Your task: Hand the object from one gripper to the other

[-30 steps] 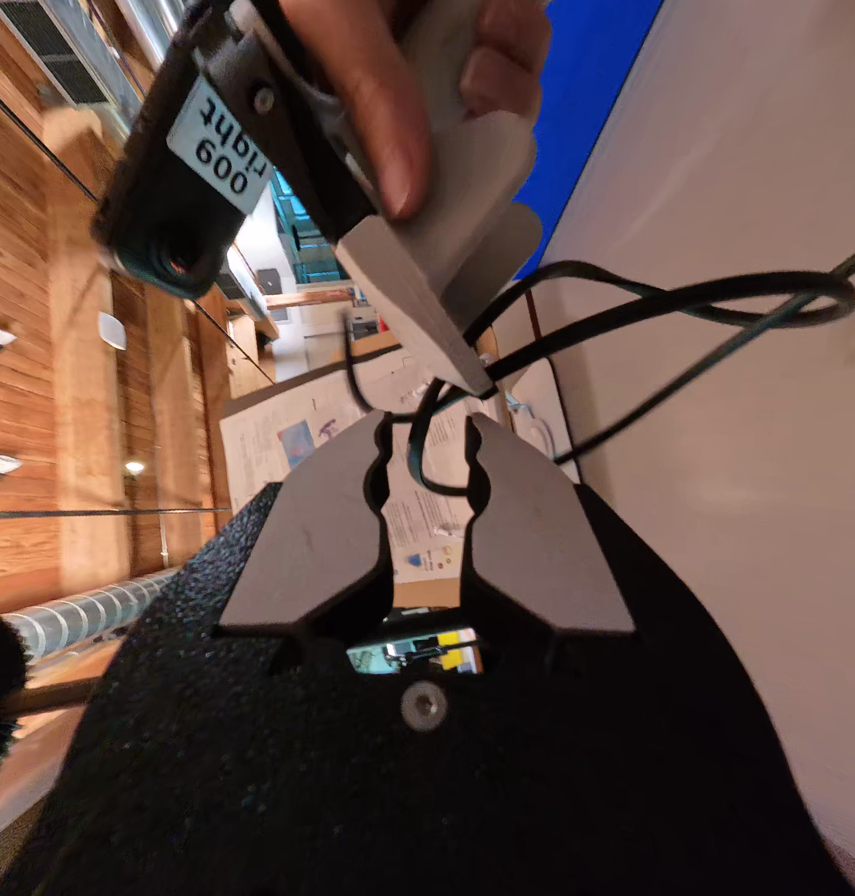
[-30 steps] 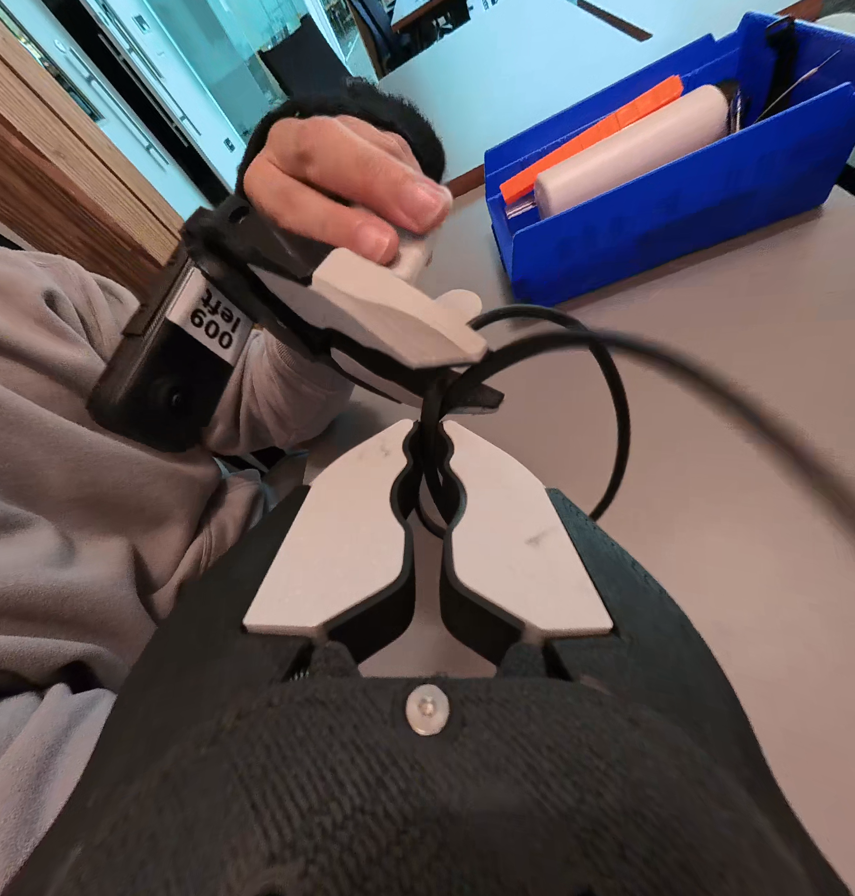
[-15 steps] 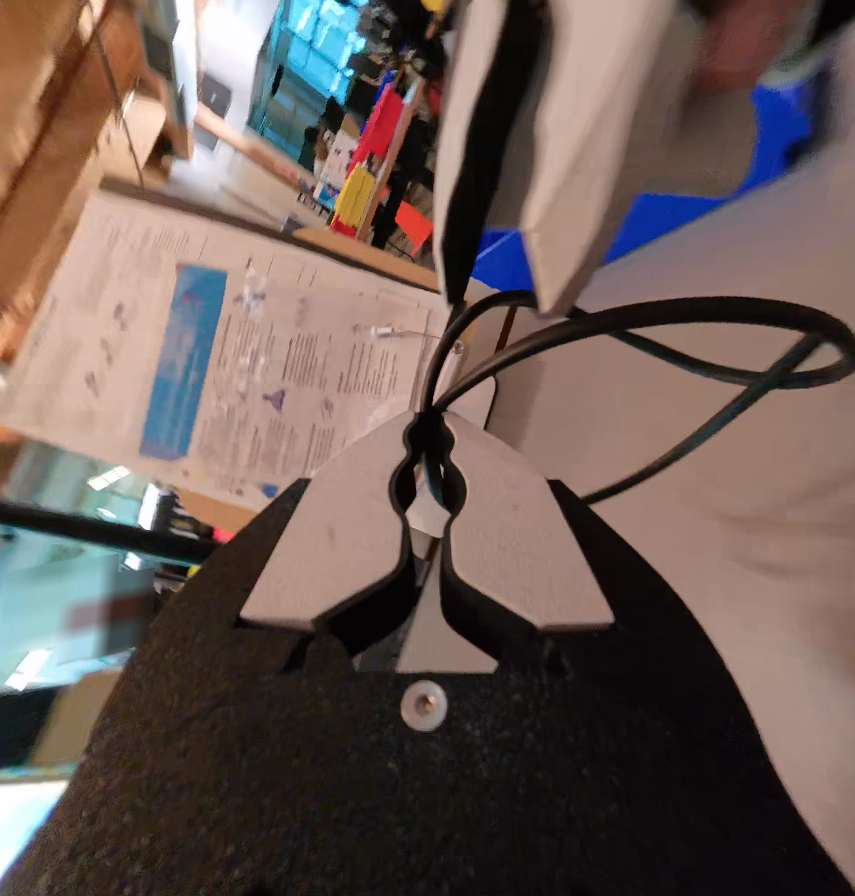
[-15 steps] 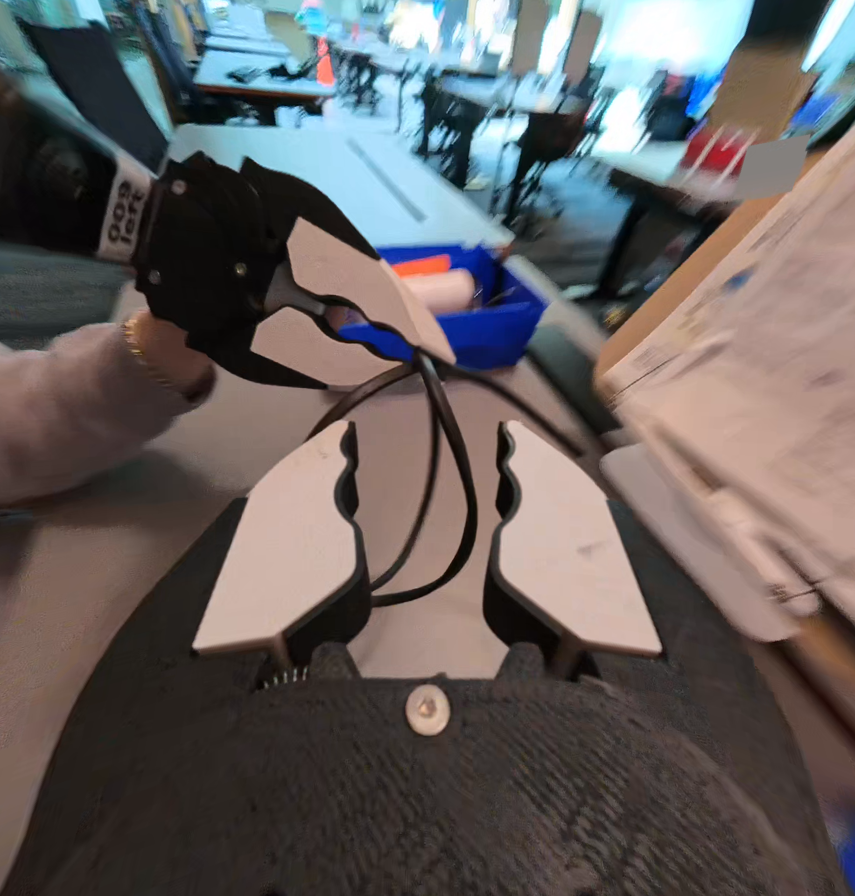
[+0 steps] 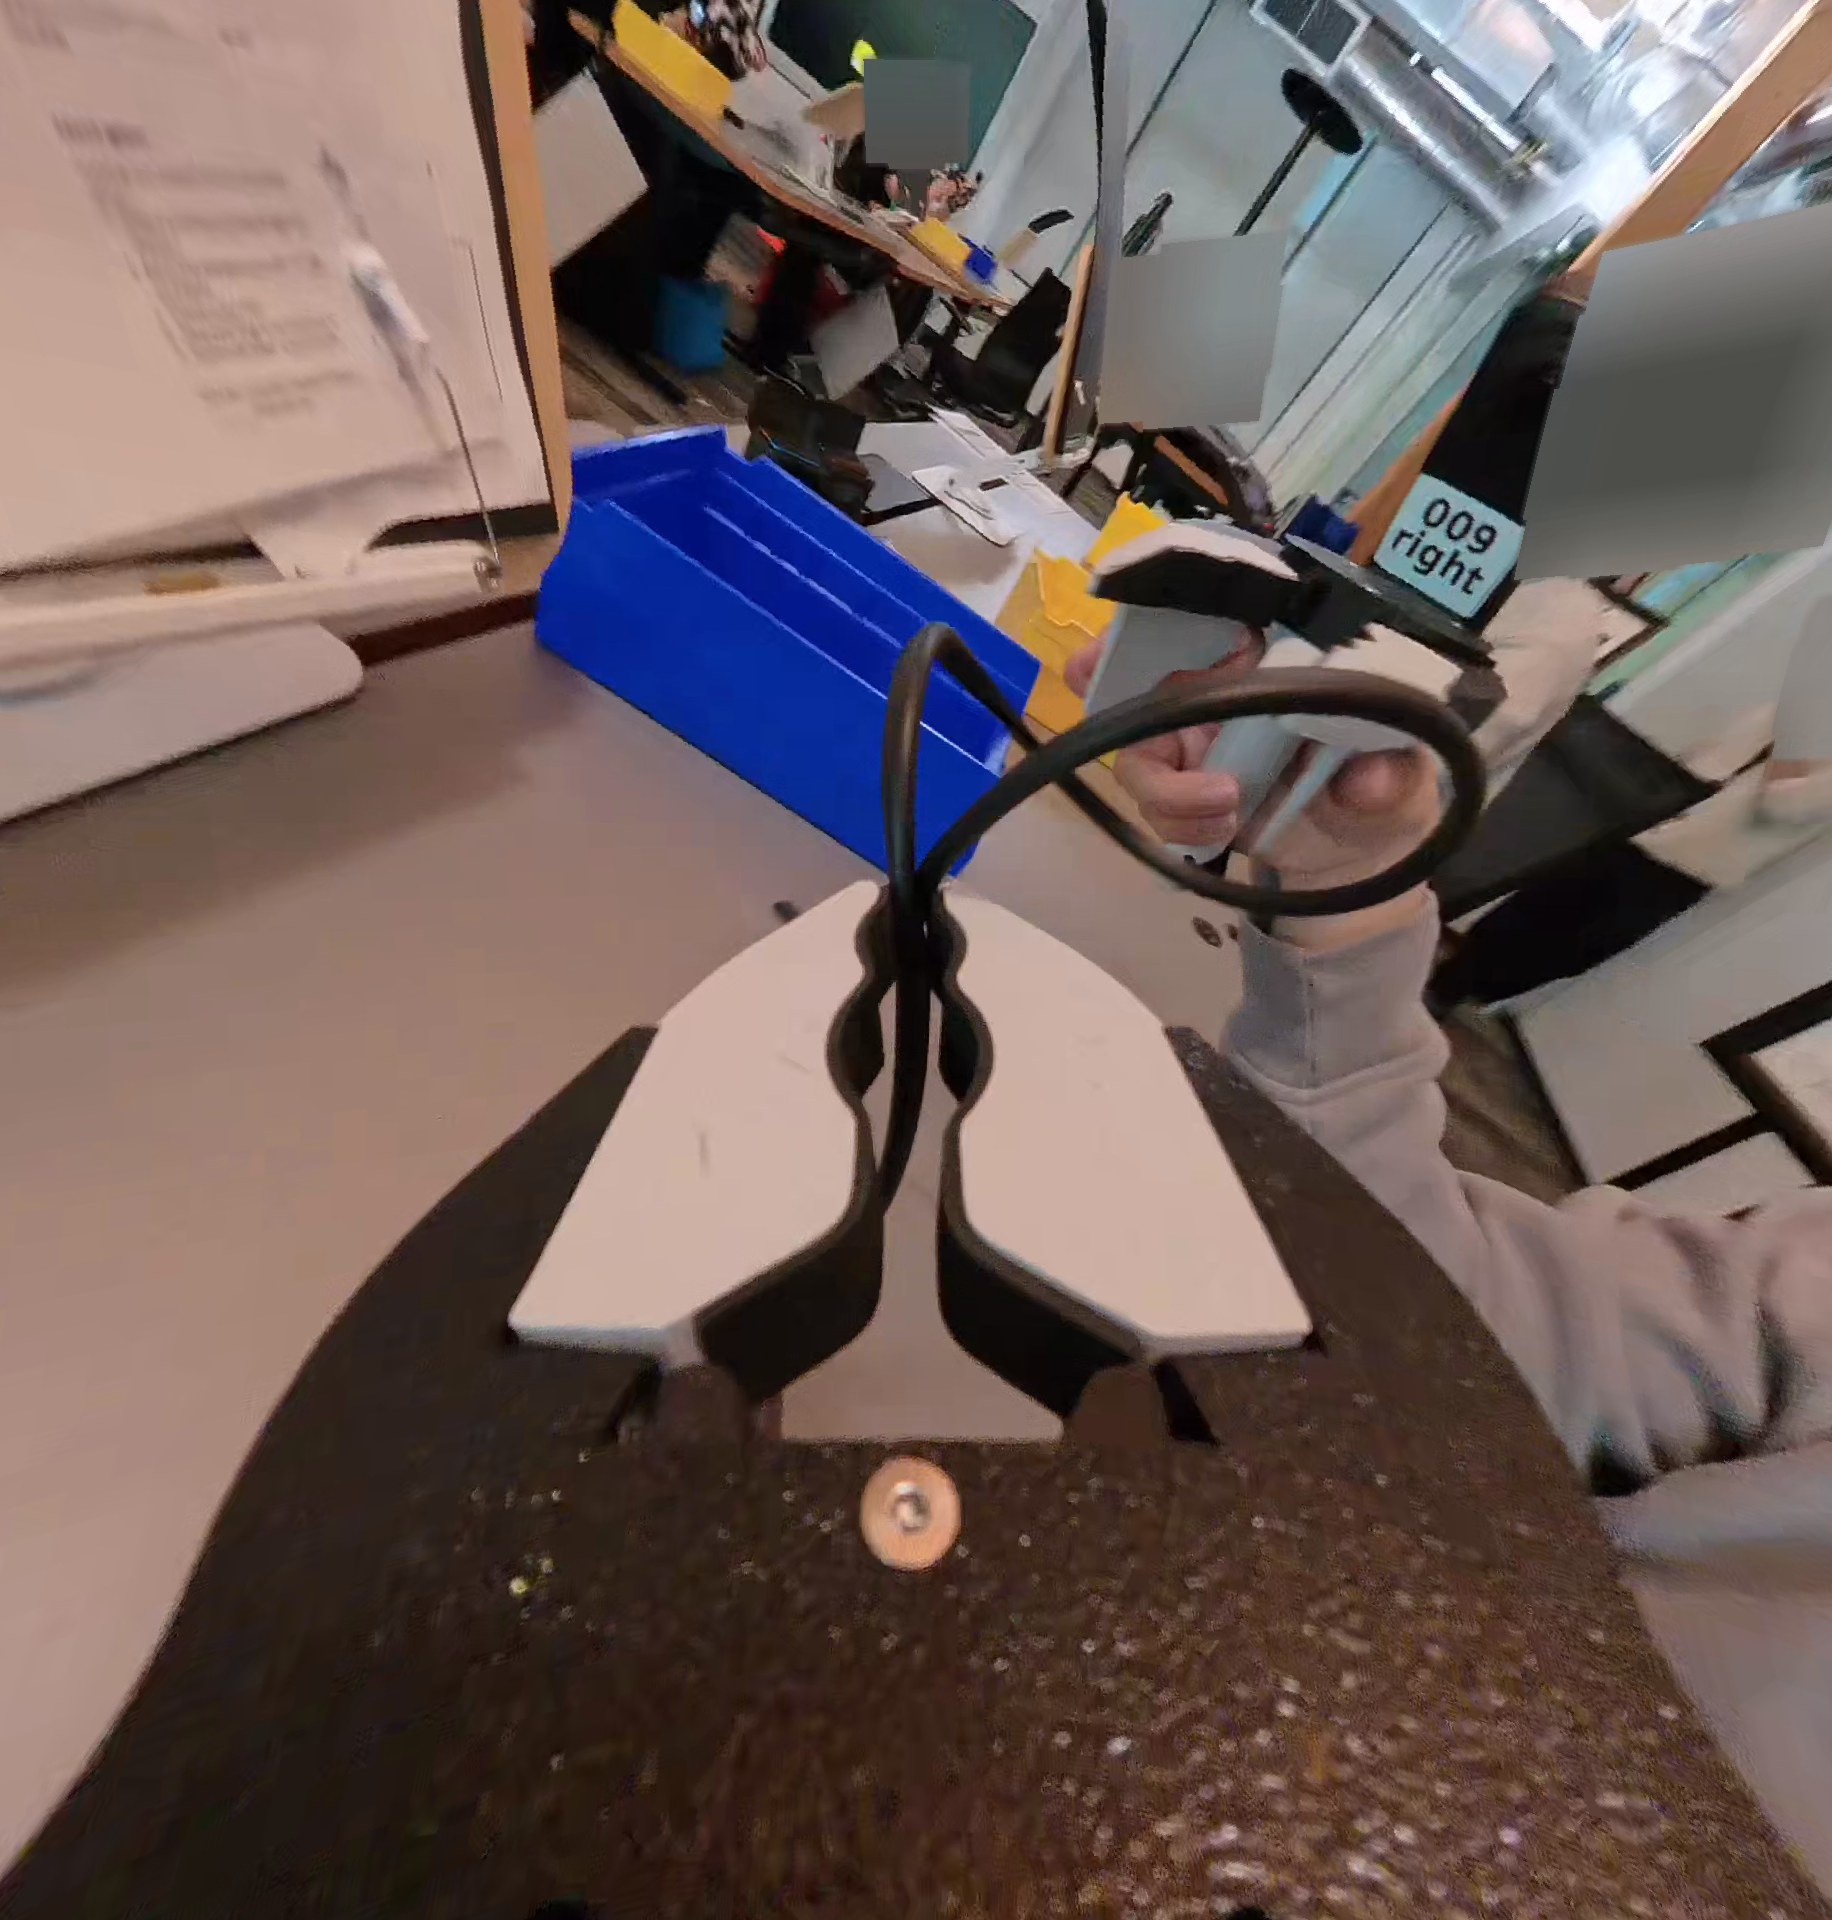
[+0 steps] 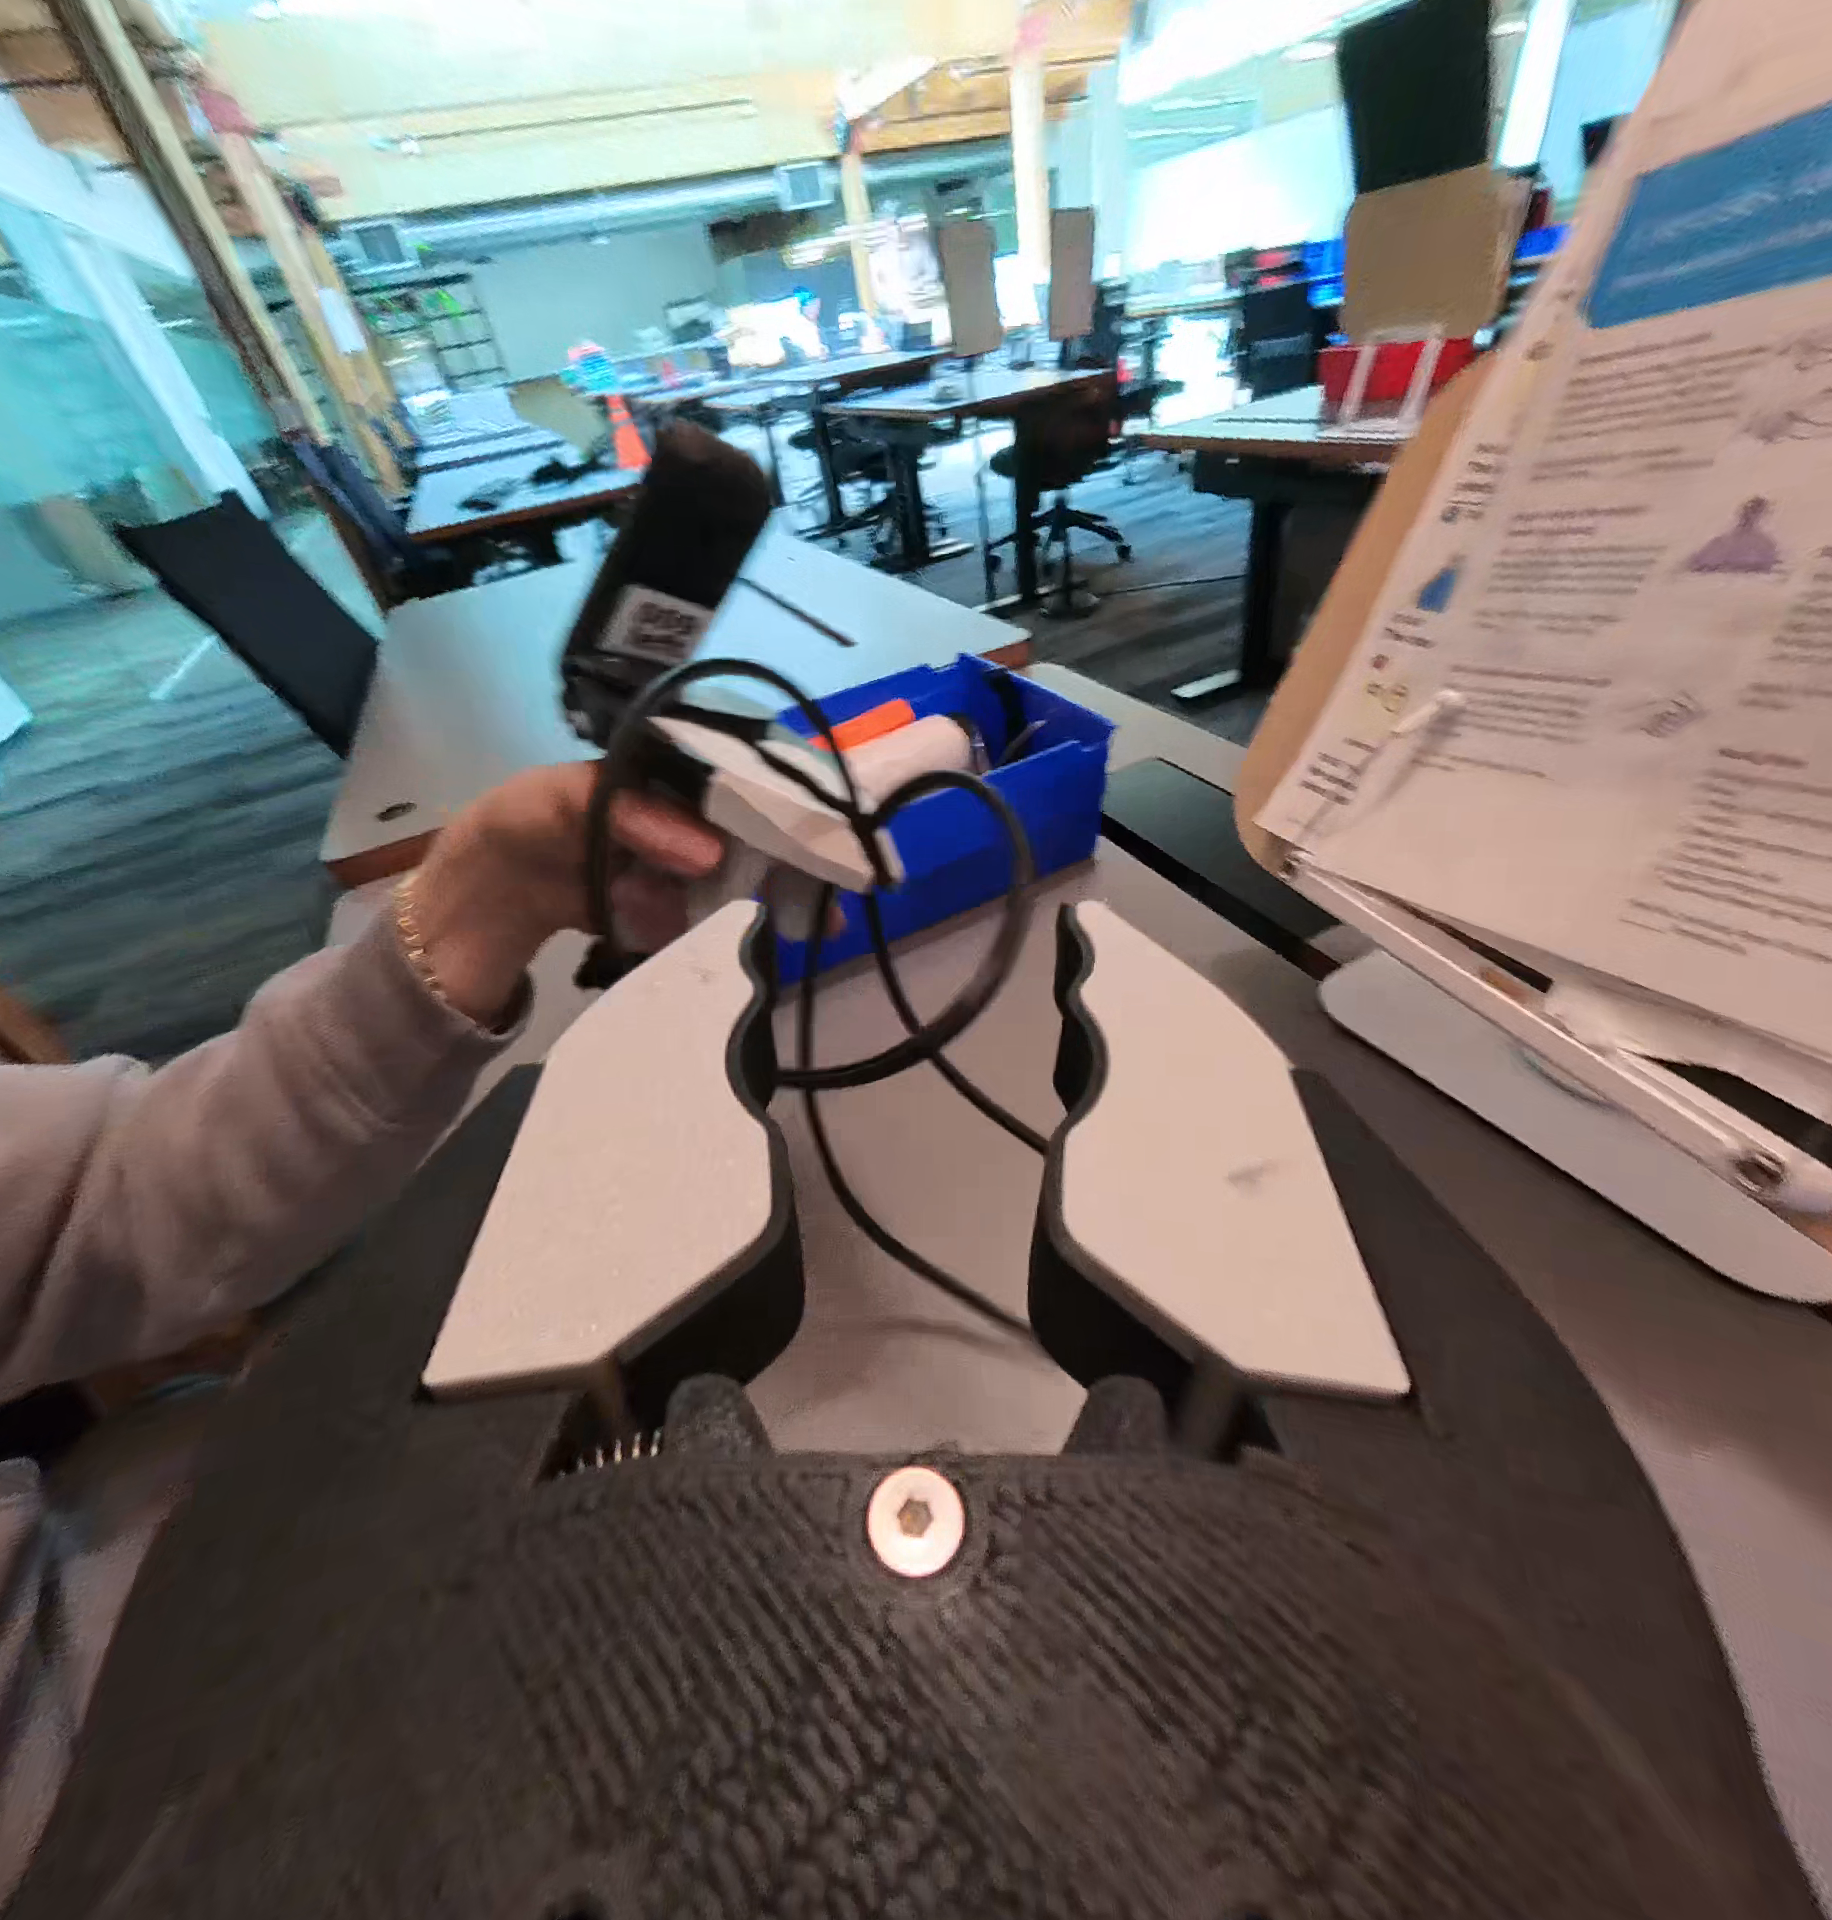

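Cable pinched in left gripper, right gripper wide open and empty.

Left gripper [image 5: 910, 914] jaws closed near the tips on the black cable [image 5: 907, 1039], two strands crossing between them; the rest loops in the air above the grey table [image 5: 268, 935], toward the right gripper [image 6: 912, 925]. Looks light, thin, limp and probably slick: it will sag and swing. Best hold is judged to be where strands bunch. Blue bin [image 5: 766, 644] sits beyond.
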The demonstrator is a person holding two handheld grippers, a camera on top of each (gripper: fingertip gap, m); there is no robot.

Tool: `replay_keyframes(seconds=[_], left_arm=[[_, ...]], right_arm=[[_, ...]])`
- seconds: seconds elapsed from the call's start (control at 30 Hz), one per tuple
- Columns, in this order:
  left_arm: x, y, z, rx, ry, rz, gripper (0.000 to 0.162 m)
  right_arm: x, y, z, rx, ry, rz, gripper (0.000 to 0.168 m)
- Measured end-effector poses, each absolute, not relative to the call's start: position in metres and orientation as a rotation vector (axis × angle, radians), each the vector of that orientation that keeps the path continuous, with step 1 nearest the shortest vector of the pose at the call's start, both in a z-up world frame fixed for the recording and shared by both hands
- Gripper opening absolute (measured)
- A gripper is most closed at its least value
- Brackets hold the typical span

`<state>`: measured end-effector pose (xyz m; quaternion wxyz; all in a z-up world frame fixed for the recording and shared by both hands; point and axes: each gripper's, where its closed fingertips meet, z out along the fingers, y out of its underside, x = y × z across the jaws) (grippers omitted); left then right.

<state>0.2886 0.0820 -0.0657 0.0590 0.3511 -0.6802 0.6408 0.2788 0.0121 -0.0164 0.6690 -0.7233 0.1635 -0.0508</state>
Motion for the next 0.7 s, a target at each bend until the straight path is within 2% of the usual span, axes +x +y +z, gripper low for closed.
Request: replay_keyframes(seconds=[0.1, 0.2, 0.5, 0.57, 0.7], left_arm=[[0.289, 0.085, -0.065, 1.034, -1.933, 1.94, 0.005], [0.292, 0.086, -0.059, 1.05, -1.884, 1.987, 0.005], [0.298, 0.101, -0.021, 1.125, -1.566, 2.204, 0.005], [0.297, 0.102, -0.018, 1.131, -1.572, 2.224, 0.005], [0.294, 0.106, -0.012, 1.131, -1.562, 2.249, 0.005]], right_arm=[[0.26, 0.031, -0.045, -1.818, 0.3, -0.035, 0.052], [0.265, 0.041, -0.079, -1.996, 0.308, -0.071, 0.063], [0.287, 0.087, -0.054, -1.821, 0.134, -0.438, 0.069], [0.286, 0.094, -0.05, -1.792, 0.088, -0.496, 0.065], [0.283, 0.102, -0.054, -1.811, 0.044, -0.509, 0.038]])
